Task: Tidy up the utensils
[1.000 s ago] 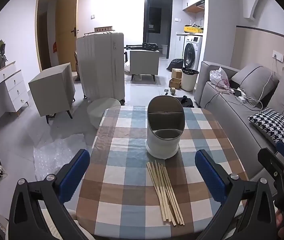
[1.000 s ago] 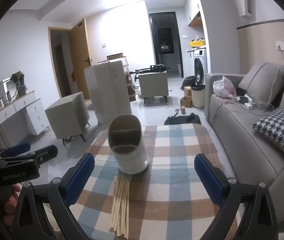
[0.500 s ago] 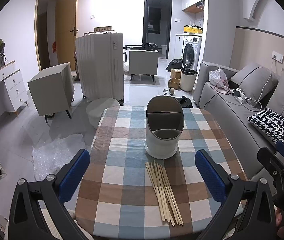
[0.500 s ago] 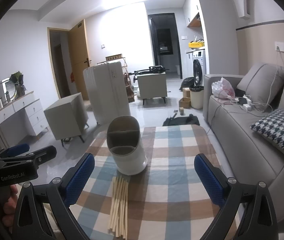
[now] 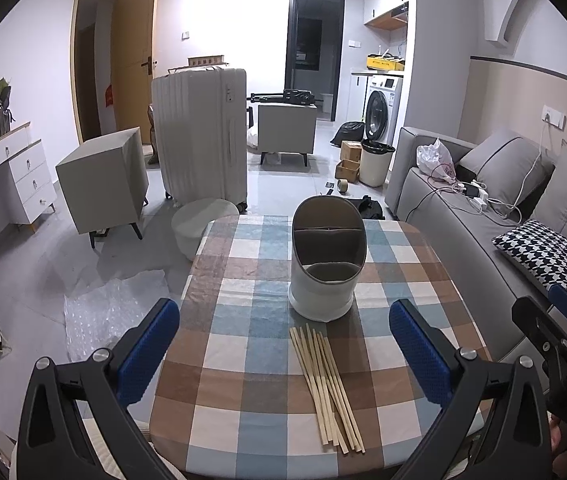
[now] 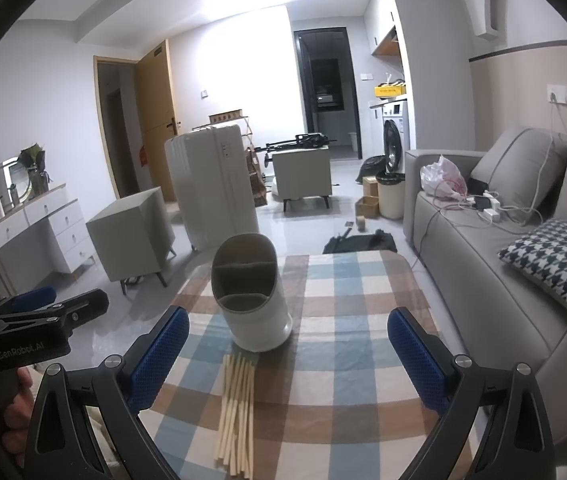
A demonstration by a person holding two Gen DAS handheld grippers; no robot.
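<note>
A white utensil holder (image 5: 326, 256) with grey inner compartments stands upright on the checked tablecloth (image 5: 243, 360); it also shows in the right wrist view (image 6: 252, 292). A bundle of several pale wooden chopsticks (image 5: 326, 386) lies flat just in front of it, also seen in the right wrist view (image 6: 236, 404). My left gripper (image 5: 283, 344) is open and empty, held above the table's near edge. My right gripper (image 6: 288, 354) is open and empty, to the right of the left one. The holder's compartments look empty.
A grey sofa (image 5: 463, 216) with a houndstooth cushion (image 5: 543, 246) runs along the table's right side. Beyond the table stand a white suitcase (image 5: 199, 136), a round stool (image 5: 199, 226) and a grey cabinet (image 5: 103, 180). Bubble wrap (image 5: 99, 316) lies on the floor at left.
Both grippers have drifted slightly; the holder and chopsticks sit a little differently in each view. Nothing was taken hold of or moved on the table.
</note>
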